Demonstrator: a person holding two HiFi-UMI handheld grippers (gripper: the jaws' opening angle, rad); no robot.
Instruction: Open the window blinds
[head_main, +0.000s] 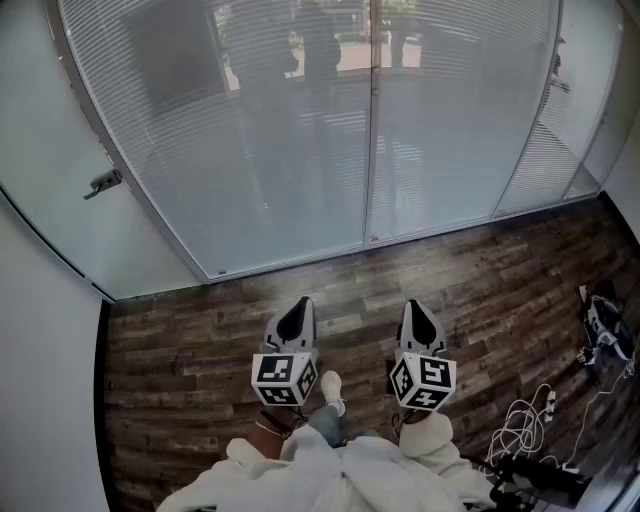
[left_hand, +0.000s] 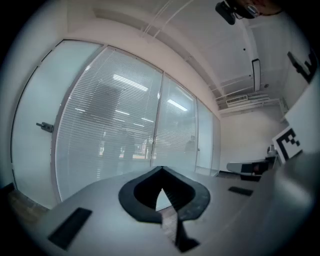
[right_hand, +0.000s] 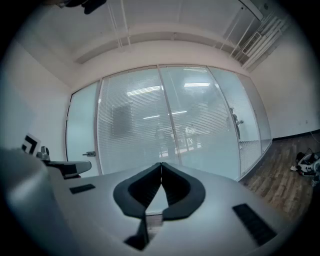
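White slatted blinds (head_main: 300, 130) hang lowered behind the glass panels of the wall ahead, their slats turned so that only dim shapes show through. The same blinds fill the left gripper view (left_hand: 115, 125) and the right gripper view (right_hand: 145, 115). My left gripper (head_main: 297, 306) and right gripper (head_main: 416, 308) are held side by side over the wood floor, pointing level at the glass and well short of it. The left gripper (left_hand: 161, 169) is shut with its tips touching and nothing between them. The right gripper (right_hand: 161, 164) is shut and empty too.
A frosted glass door (head_main: 50, 150) with a lever handle (head_main: 103, 183) stands left of the blinds. A second handle (right_hand: 235, 121) sits on the right-hand panels. White cables (head_main: 530, 415) and a dark bundle of gear (head_main: 605, 325) lie on the wood floor (head_main: 200, 340) at the right.
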